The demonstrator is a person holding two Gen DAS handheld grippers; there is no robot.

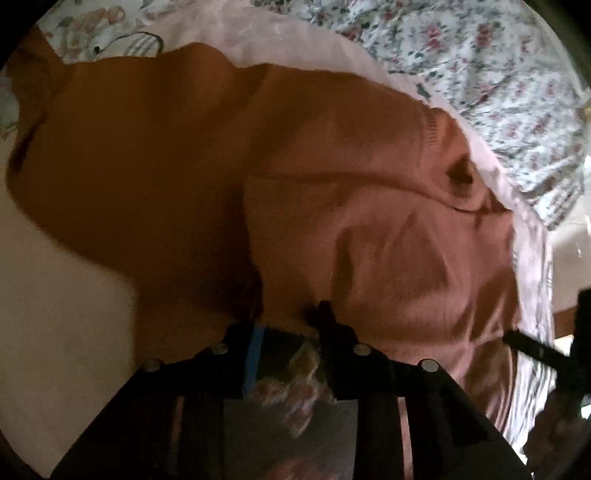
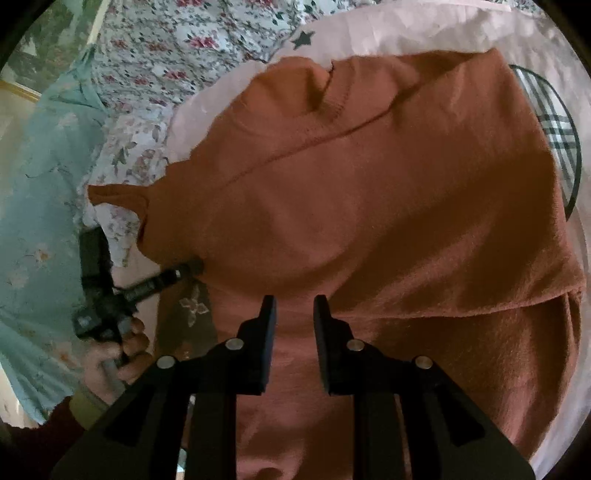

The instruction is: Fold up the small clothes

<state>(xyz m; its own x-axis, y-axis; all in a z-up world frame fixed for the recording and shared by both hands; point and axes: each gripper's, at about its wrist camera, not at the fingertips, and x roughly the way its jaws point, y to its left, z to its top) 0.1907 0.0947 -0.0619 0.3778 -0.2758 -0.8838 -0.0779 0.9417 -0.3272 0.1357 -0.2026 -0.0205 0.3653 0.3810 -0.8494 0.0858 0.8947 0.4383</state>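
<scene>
The rust sweater point(image 2: 369, 221) fills mid-frame on the pink sheet point(image 2: 406, 33); the left tool point(image 1: 291, 321), part open, appears to pinch its edge, the right tool point(image 2: 294, 306) gapes empty, so pull the fold taut

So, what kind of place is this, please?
Most likely a bedroom, with the work done on a bed. A floral bedsheet lies rumpled behind, a pale pink sheet covers the surface, and the rust-orange garment is spread on it for folding.
</scene>
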